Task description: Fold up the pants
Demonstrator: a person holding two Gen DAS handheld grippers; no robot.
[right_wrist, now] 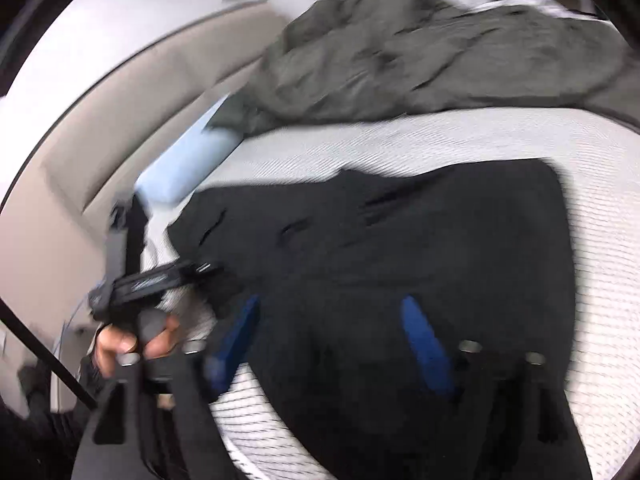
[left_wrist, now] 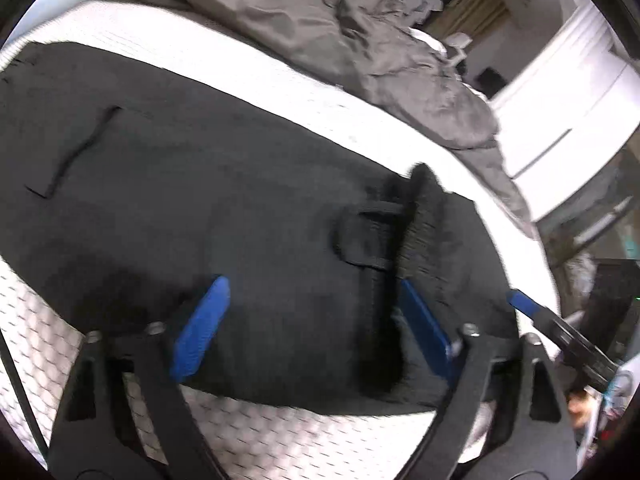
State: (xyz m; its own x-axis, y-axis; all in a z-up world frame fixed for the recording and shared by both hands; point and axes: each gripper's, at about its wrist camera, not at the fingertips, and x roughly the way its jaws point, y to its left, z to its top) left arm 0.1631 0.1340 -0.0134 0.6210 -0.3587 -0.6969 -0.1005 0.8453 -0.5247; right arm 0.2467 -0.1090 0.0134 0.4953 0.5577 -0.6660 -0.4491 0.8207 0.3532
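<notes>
One pair of black pants lies flat on the white quilted mattress, filling the middle of both views. In the left wrist view its long axis runs from the upper left of the frame down to the lower right, where a thicker folded edge stands up near a pocket flap; a slit pocket shows at the left. The right wrist view shows the cloth as a broad dark slab running from centre left to the right, its far edge squared off at the upper right. The left gripper hovers over the pants with blue fingers spread wide, nothing pinched. The right gripper is likewise spread, blurred, above the cloth. Only the right view shows the left hand on its handle and a pale blue pillow. A grey duvet lies rumpled beyond.
</notes>
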